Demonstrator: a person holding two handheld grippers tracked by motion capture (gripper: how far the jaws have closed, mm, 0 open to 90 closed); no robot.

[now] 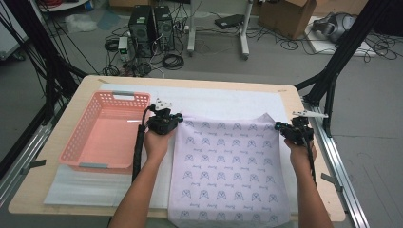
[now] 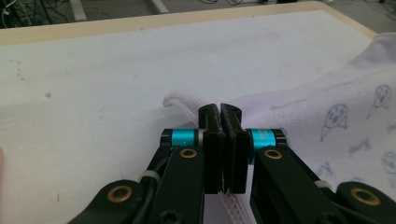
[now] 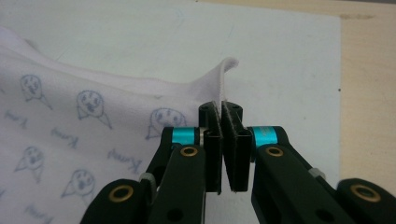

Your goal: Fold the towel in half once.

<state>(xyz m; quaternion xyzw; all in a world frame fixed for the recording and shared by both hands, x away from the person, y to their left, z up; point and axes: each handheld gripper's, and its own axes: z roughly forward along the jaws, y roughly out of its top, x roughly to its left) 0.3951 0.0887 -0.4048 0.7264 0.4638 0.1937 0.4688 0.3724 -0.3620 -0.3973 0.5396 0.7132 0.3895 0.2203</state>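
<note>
At the table's [image 1: 57, 156] left side, a pink basket [image 1: 102, 130] sits on a white mat [image 1: 228, 97]. Just to its right, the left gripper [image 1: 177, 118] is clamped on the far left corner of a pale printed cloth [image 1: 230, 171], its hem pinched between the jaws. The cloth spreads across the mat and hangs over the table's near edge. Near the right edge, the right gripper [image 1: 280, 128] pinches the far right corner.

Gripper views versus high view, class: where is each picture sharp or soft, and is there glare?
Left gripper view: jaws and the cloth hem crisp, far table edge soft. Right gripper view: printed faces near the jaws sharp, no glare. High view: even light, slightly soft overall, a small bright glint inside the pink basket.
</note>
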